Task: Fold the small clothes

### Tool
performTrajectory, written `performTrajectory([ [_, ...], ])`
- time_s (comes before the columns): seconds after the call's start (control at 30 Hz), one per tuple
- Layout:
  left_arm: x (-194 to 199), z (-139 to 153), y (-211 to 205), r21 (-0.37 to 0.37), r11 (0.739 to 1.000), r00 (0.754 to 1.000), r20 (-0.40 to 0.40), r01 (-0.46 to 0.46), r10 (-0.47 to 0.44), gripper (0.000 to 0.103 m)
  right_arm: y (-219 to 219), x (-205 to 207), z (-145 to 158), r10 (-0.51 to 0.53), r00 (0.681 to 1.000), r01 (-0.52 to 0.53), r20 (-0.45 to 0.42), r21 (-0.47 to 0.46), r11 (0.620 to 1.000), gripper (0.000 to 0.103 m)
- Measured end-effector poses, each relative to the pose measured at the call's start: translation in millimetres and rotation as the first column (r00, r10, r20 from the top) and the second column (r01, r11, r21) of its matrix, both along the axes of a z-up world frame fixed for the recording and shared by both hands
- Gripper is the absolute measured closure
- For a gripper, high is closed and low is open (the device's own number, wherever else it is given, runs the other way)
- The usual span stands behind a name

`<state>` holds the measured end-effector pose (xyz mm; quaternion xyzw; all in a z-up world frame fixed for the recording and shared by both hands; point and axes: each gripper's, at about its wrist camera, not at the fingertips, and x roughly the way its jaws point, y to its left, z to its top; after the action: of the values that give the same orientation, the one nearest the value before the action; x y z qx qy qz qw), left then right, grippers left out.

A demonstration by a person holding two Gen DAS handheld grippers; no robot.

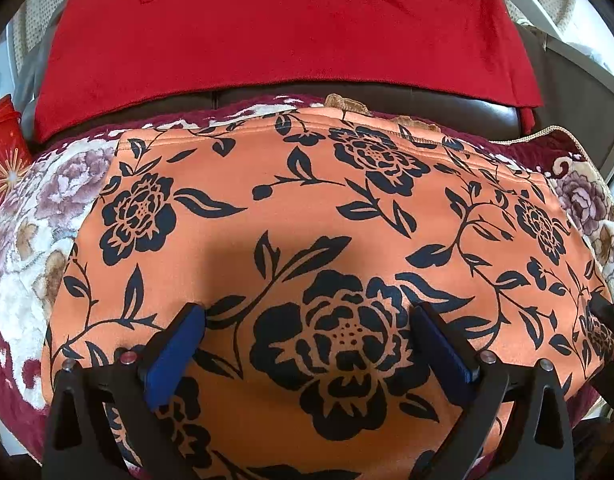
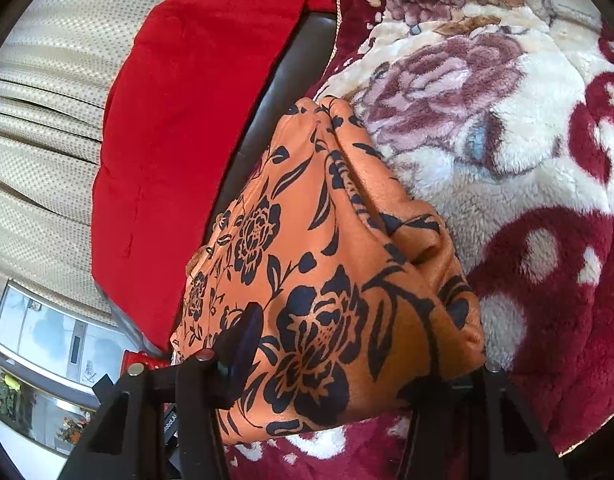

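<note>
An orange garment [image 1: 307, 216] with a black flower print lies spread on a plush floral blanket [image 1: 23, 248]. My left gripper [image 1: 307, 320] is open just above its near part, its blue pads [image 1: 175, 352] wide apart and holding nothing. In the right wrist view the garment's edge [image 2: 347, 280] is bunched and lifted between my right gripper's [image 2: 347, 344] fingers; the left finger [image 2: 243, 344] shows, the right one is hidden under the cloth. The right gripper [image 1: 607, 320] also shows at the right edge of the left wrist view.
A red cloth [image 1: 291, 28] lies over a dark leather sofa back [image 1: 427, 100] beyond the garment. The floral blanket [image 2: 507, 120] covers the seat. A beige curtain [image 2: 39, 128] and a cabinet [image 2: 39, 328] are to the side. A red box [image 1: 3, 152] sits far left.
</note>
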<state>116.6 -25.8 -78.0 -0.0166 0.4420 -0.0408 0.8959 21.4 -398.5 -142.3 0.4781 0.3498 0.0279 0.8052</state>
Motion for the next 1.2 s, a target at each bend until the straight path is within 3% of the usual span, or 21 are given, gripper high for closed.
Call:
performTrajectory([
  [0.3, -4.2, 8.6, 2.3, -0.009, 1.0, 1.0, -0.014, -0.006, 0.006, 0.001, -2.3, -1.3, -1.6, 0.004, 1.0, -0.004, -0.003, -0.003, 1.0, 0.047],
  [0.4, -8.6, 21.3, 10.3, -0.017, 0.999, 0.998, 0.045, -0.042, 0.043, 0.001, -2.1, -0.5, -0.5, 0.007, 1.0, -0.007, -0.007, -0.006, 1.0, 0.047],
  [0.47, -3.1, 15.0, 12.7, -0.007, 0.999, 0.999, 0.027, -0.044, 0.044, 0.001, -1.7, 0.6, 0.0, 0.008, 1.0, -0.008, -0.009, -0.009, 1.0, 0.047],
  [0.5, 4.0, 2.1, 12.5, 0.003, 0.999, 0.999, -0.026, -0.038, 0.038, 0.0, -1.2, 1.4, 0.4, 0.008, 1.0, -0.009, -0.01, -0.014, 1.0, 0.047],
  [0.6, 2.0, -4.8, 8.7, 0.042, 0.999, 1.0, 0.015, -0.015, 0.015, 0.0, 1.1, 4.4, 2.9, 0.012, 1.0, -0.012, -0.015, -0.027, 1.0, 0.047],
  [1.2, 4.2, -2.4, 11.3, 0.026, 1.0, 1.0, 0.001, -0.013, 0.013, 0.0, 2.2, 12.4, 9.5, 0.015, 0.999, -0.016, -0.034, -0.047, 0.999, 0.047],
])
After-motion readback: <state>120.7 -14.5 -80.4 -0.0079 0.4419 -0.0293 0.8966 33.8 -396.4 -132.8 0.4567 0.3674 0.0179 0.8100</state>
